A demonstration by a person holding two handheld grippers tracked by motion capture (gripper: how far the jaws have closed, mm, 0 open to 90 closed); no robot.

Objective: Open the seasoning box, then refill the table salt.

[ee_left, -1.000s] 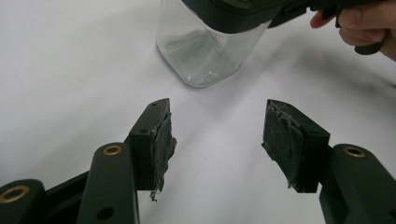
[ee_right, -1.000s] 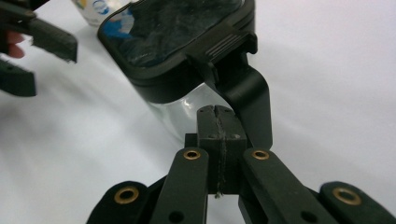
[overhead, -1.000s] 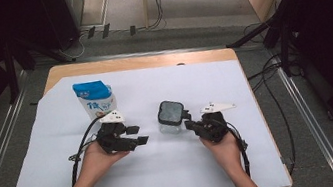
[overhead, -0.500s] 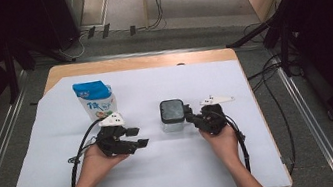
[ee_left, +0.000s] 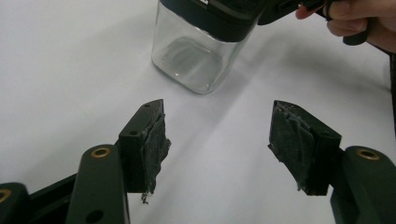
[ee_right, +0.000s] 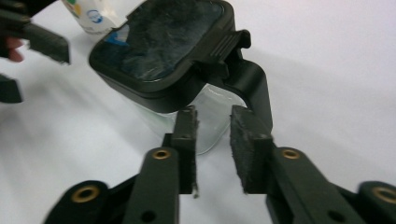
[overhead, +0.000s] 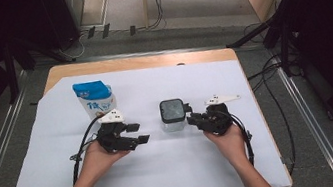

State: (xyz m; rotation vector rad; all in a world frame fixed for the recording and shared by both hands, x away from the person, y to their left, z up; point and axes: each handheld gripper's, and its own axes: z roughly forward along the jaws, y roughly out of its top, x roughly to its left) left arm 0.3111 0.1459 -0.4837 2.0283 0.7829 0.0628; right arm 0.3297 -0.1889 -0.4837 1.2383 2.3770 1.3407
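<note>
Right jaws: slightly parted, having just been opening; the right gripper pinches nothing, though the latch arm of the jar's lid sits just beyond its tips.
Right pads: worn and fuzzy, the bare gap between them narrow.
Jar: clear, square, upright on the sheet, directly ahead of the right jaws and just beside their tips (whether they brush the glass I cannot tell).
Lid: black, with a dark pane, shut on the jar; its hinged latch hangs down the side nearest the right jaws.
Left jaws: spread wide and released, having just been opening; between them lies bare sheet. The left gripper holds nothing.
Jar from the left jaws: ahead of them and apart, up beyond the open gap.
Pouch: blue and white, upright, behind the left gripper and away from its jaws.
Sheet: white, covering the table under both grippers.
Hands: each wraps its gripper from the near side.
</note>
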